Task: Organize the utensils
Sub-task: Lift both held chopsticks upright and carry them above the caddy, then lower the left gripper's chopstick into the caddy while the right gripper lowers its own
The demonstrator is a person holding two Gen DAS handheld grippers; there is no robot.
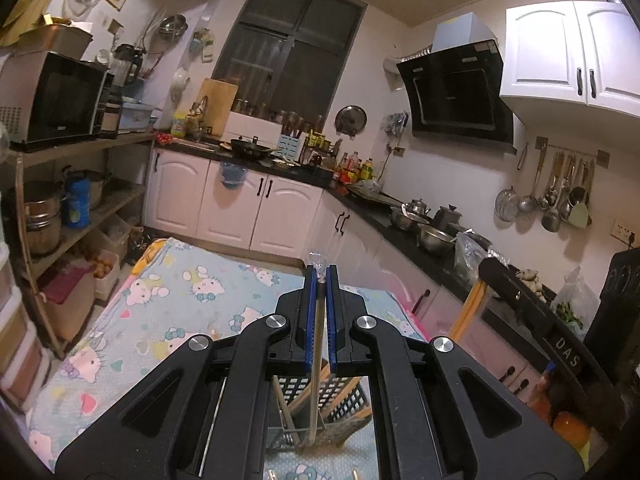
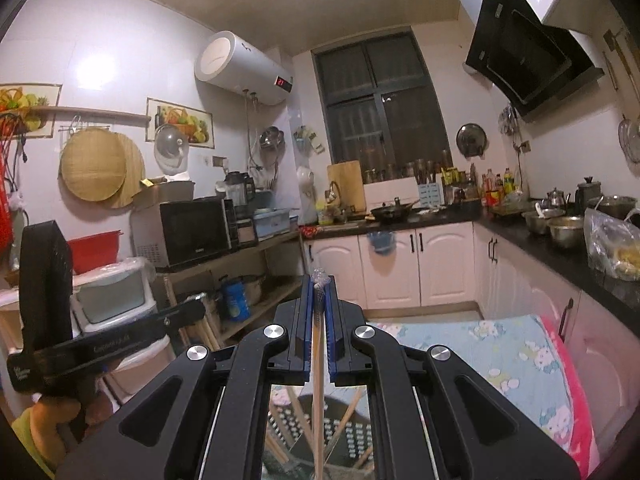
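Note:
My left gripper [image 1: 320, 280] is shut on a thin metal utensil handle [image 1: 317, 360] with a clear knob at its top. The handle runs down into a black perforated utensil holder [image 1: 340, 396] below the jaws, which holds several wooden chopsticks. My right gripper [image 2: 319, 292] is shut on a wooden chopstick [image 2: 318, 400] with a patterned top, standing over the same black perforated holder [image 2: 344, 428]. The right gripper shows in the left wrist view [image 1: 516, 292] at the right, and the left gripper shows in the right wrist view [image 2: 80, 344] at the left.
The holder stands on a table with a Hello Kitty cloth [image 1: 160, 312]. White cabinets under a dark counter [image 1: 400, 224] carry pots and bottles. A shelf with a microwave [image 1: 52, 100] is at the left. Utensils hang on a wall rail [image 1: 560, 188].

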